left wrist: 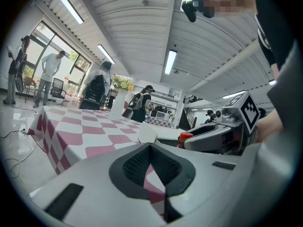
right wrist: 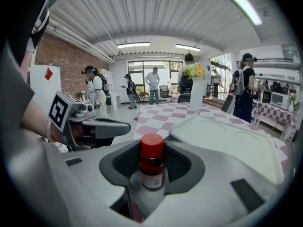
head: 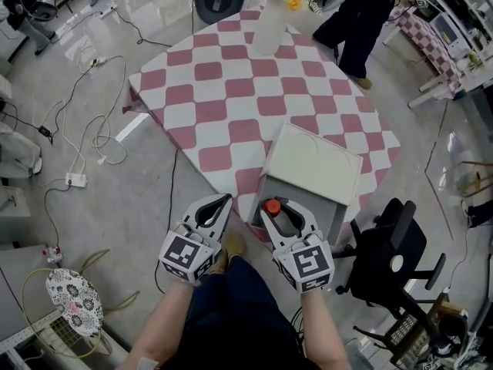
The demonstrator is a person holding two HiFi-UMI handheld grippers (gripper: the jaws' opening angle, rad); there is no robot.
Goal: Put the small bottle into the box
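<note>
One small bottle (right wrist: 152,163) clamped in right tongs (head: 283,214), body mostly hidden, left tongs (head: 221,204) closed, empty

I have my right gripper (head: 286,210) clamped on the small bottle (head: 275,214), red-capped, at the near side of the white-topped box (head: 312,164); the box is at the near edge of the checked table (head: 231,91); my left gripper (head: 216,206), tips together and empty, hangs just beside, off the table; a vase (head: 271,25) stands at the far edge.

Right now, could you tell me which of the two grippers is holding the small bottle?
The right gripper: the red-capped bottle stands between its jaws, whereas the left gripper has its jaws together on nothing.
</note>
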